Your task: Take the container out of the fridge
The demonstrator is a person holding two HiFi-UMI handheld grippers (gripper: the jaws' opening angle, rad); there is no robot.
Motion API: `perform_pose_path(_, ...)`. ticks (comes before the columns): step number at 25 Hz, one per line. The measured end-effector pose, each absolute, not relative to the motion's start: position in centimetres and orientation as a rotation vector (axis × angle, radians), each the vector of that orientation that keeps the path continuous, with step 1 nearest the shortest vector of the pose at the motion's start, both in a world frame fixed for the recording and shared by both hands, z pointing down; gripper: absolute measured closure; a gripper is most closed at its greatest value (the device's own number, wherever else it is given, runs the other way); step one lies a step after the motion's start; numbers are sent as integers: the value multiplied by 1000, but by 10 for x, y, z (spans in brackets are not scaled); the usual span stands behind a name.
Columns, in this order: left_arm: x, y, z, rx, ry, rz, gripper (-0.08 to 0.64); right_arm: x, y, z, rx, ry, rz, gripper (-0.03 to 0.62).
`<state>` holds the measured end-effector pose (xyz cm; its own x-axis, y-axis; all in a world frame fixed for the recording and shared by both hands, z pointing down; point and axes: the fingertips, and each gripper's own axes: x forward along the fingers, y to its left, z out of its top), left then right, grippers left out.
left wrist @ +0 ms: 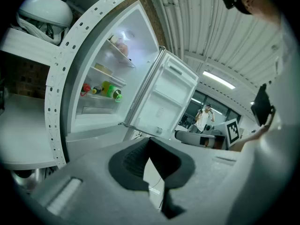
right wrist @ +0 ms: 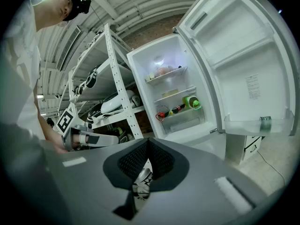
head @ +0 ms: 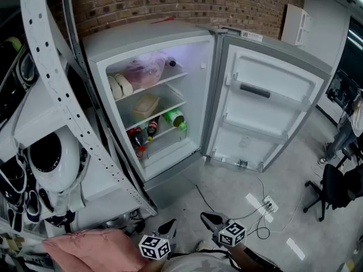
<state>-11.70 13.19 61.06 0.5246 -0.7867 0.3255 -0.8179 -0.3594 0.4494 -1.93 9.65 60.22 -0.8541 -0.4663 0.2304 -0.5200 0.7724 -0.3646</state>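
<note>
Container (head: 146, 105): sat on middle shelf (head: 173, 107) of open fridge (head: 142, 38), well ahead of and above both finger pairs; left gripper (head: 169, 225) and right gripper (head: 207, 217) pinched together, empty; judged best approached level, jaws spread early.

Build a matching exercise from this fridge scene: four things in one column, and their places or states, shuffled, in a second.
Things:
1. container
2. pink bag
3. green bottle
4. fridge door

Places or states:
A. top shelf
B. swung wide open
C. middle shelf
D. third shelf down, lying on its side

Pairs: 1-C; 2-A; 3-D; 4-B
</note>
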Motion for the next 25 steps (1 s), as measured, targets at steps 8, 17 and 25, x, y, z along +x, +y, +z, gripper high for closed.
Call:
perform_pose_path(8,-103,130,610,2178,-1330,68,560,6,86,596,795,-2859,618,588)
perform_pose_path(17,-88,131,612,2156,-1350,71,560,20,84,593,789,-2883,606,586)
perform_pose_path(25,-69,130,615,2141,-1348,89,560,37,84,601,772,-2872,626,586)
